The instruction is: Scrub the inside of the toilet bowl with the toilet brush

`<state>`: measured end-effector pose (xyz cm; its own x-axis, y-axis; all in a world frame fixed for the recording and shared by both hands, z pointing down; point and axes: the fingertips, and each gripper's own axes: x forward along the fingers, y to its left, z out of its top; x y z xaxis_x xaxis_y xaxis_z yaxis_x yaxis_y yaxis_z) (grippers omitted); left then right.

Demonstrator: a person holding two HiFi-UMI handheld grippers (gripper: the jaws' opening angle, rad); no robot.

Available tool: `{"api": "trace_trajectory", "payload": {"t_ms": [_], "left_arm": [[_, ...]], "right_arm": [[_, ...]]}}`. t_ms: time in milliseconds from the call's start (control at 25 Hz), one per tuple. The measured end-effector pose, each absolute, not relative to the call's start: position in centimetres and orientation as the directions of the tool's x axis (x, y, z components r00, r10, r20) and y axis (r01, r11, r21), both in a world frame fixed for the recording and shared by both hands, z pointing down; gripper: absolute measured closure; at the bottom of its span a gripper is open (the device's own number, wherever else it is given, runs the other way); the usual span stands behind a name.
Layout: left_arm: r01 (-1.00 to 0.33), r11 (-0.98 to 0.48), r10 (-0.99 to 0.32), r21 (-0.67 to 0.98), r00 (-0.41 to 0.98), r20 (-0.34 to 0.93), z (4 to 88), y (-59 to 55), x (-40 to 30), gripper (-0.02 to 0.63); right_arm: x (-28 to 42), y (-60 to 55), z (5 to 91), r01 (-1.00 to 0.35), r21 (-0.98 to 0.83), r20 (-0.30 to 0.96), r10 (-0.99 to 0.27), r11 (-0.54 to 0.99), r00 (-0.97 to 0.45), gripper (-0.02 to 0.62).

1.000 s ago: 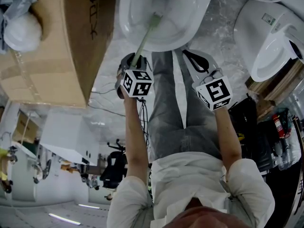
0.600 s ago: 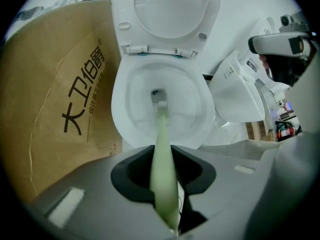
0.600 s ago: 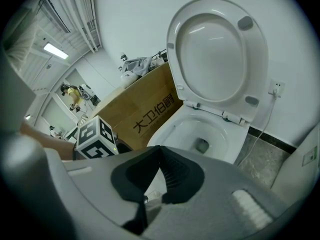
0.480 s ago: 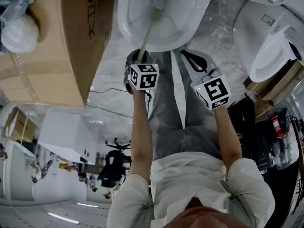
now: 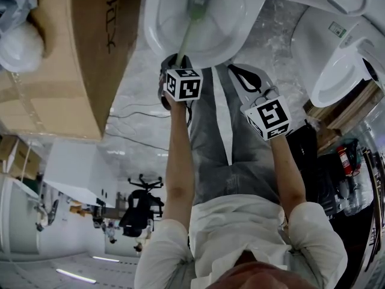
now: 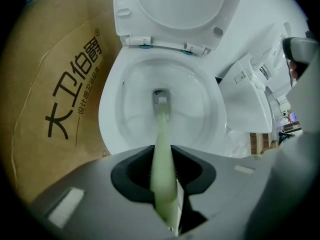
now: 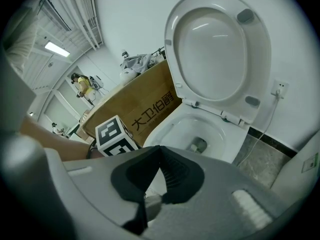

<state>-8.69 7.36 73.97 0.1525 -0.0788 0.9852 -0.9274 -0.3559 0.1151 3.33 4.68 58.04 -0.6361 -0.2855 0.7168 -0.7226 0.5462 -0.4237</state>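
**Scrubbing under way: the brush head is working low in the bowl**

The cardboard box (image 5: 72,59) is standing at the left. The toilet bowl (image 5: 155,26) is lying far and centre, and a second toilet (image 5: 337,53) is sitting to its right. The left gripper (image 5: 174,62) is clamping narrowly on the pale green handle of the toilet brush (image 5: 187,32), whose head is reaching the bottom near the drain. The right gripper (image 5: 243,77) is hanging just right of it, jaws pressed together on nothing. I judge the scrub to be partway, with the side walls and rim probably left. The left gripper view is showing the brush head against the porcelain, which the head view is barely showing. The right gripper view alone is showing the raised lid (image 7: 220,49) in full.
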Motion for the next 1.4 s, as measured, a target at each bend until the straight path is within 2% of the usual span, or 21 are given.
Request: {"api": "trace_trajectory", "payload": {"t_ms": [920, 1400], "left_arm": [[-0.934, -0.341, -0.106, 0.108, 0.153, 0.983, 77.4, 0.9, -6.6, 0.492], [-0.934, -0.339, -0.074, 0.116, 0.149, 0.986, 74.0, 5.9, -8.1, 0.492]], "right_arm": [[5.3, 4.3, 58.4, -0.74, -0.424, 0.724, -0.296, 0.522, -0.623, 0.592], [5.1, 4.4, 56.4, -0.75, -0.398, 0.713, -0.337, 0.528, -0.615, 0.592]]}}
